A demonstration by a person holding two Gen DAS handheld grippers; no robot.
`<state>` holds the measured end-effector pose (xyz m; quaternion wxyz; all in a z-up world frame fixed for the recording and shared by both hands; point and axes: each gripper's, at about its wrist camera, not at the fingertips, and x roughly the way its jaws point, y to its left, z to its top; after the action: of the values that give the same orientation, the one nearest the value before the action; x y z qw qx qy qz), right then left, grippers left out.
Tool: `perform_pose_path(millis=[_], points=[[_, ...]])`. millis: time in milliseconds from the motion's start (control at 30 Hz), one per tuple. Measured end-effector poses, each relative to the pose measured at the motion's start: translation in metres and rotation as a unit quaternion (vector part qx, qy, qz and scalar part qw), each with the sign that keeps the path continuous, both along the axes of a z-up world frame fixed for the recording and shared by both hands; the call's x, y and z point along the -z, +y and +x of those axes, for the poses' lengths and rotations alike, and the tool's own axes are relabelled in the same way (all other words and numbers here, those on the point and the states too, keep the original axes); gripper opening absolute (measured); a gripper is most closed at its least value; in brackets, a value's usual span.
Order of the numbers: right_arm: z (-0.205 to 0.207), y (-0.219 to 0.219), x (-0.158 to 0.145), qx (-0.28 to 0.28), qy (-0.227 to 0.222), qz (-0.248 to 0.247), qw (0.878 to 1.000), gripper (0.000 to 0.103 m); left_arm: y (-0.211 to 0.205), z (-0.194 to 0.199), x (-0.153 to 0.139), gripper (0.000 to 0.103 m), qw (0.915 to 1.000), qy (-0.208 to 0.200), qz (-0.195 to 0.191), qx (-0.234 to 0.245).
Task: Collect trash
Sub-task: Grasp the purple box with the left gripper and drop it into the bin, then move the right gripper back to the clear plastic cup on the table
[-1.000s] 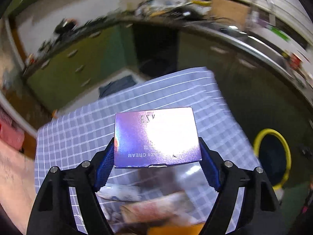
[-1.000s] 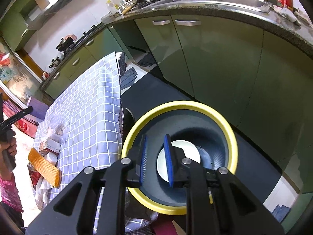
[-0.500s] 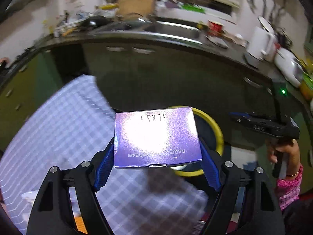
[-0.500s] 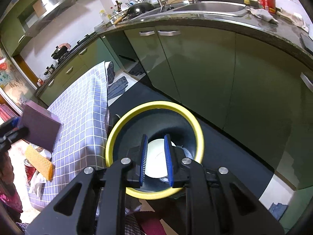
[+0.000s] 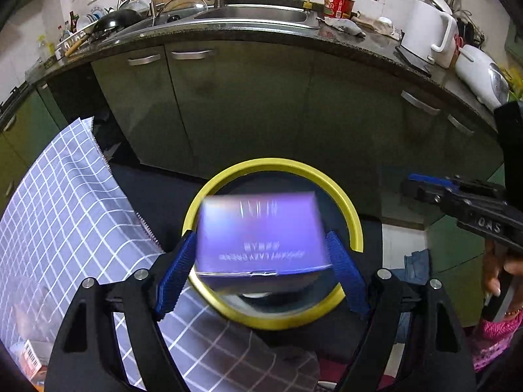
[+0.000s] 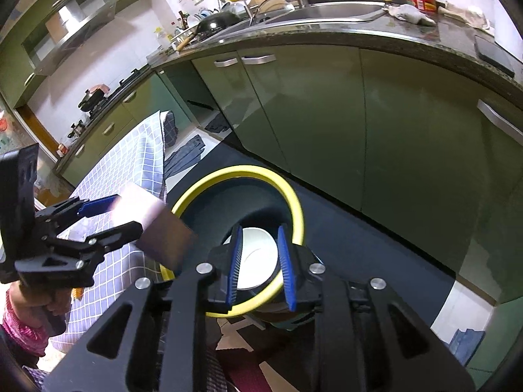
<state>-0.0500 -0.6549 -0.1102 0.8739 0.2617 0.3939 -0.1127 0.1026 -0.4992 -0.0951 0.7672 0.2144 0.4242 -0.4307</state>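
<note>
Green cabinet fronts (image 5: 261, 107) under a dark stone countertop (image 5: 261, 34), closing off the far side. Open black floor mat (image 6: 359, 245) between cabinets and bin. Grey tablecloth with white checks (image 5: 65, 212) hanging at the left, its edge just beside the bin.

Round dark bin with a yellow rim (image 5: 274, 163), mouth open and unobstructed, a white disc (image 6: 258, 261) lying at the bottom.

Purple rectangular carton (image 5: 261, 232), glossy, pale lettering upside down, smeared by motion; above the bin mouth, between the blue pads (image 5: 176, 271) of the left gripper (image 5: 260, 238). Jaws spread wide and just opened further, pads seemingly clear of the carton's sides.

Right gripper (image 6: 260, 232) over the near rim, jaws narrowly parted, just opened slightly, nothing between them.

On the countertop: steel sink (image 5: 255, 13), white kettle (image 5: 425, 32).
</note>
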Motion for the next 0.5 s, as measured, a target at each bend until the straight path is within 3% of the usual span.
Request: perform_pose_path(millis=[233, 500], points=[[0.004, 0.003, 0.005, -0.007, 0.004, 0.002, 1.0, 0.022, 0.027, 0.003, -0.025, 0.084, 0.9993, -0.01, -0.035, -0.003], [0.026, 0.027, 0.009, -0.048, 0.015, -0.001, 0.999, 0.023, 0.116, -0.008, -0.078, 0.088, 0.9936, -0.042, -0.095, -0.043]])
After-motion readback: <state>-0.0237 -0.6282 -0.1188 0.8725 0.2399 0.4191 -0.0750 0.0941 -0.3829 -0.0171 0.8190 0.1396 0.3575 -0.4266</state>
